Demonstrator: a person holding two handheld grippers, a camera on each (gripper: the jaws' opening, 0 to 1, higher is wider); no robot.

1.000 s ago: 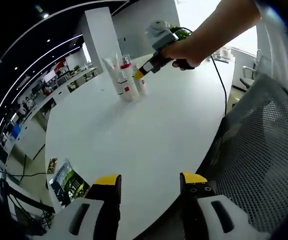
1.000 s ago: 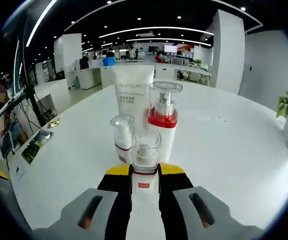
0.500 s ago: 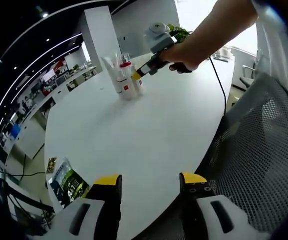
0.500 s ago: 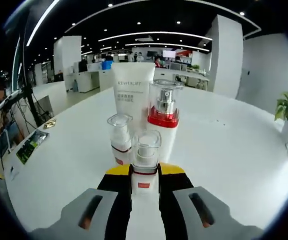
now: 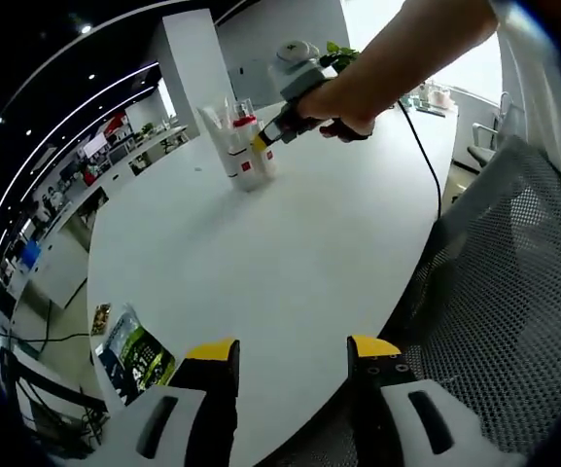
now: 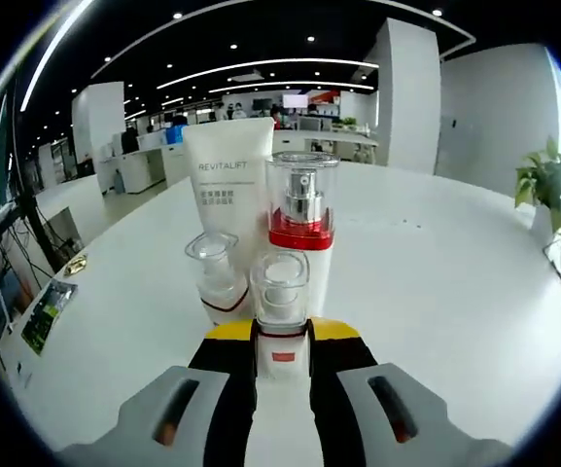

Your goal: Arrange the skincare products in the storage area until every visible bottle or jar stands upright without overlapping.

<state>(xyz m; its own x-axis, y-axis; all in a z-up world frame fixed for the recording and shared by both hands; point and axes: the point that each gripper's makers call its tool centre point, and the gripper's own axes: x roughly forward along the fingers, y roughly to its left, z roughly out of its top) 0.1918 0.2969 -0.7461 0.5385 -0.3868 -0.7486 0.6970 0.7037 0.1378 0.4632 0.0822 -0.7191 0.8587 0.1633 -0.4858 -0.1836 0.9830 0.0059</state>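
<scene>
One tube (image 6: 224, 195), three clear-capped pump bottles (image 6: 280, 292), one potted plant (image 6: 548, 185).

Both claws (image 6: 281, 336) (image 5: 291, 355) have grey bodies, black jaws, yellow tips; sleeve (image 5: 543, 88) perhaps white.

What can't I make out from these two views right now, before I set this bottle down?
- Right gripper view: the held small bottle has its base hidden between the jaws of the right gripper, so table contact cannot be told.
- Right gripper view: the white tube has its foot hidden behind the short bottle and the red-collared pump bottle.
- Left gripper view: the bottle cluster is too small to separate.
</scene>
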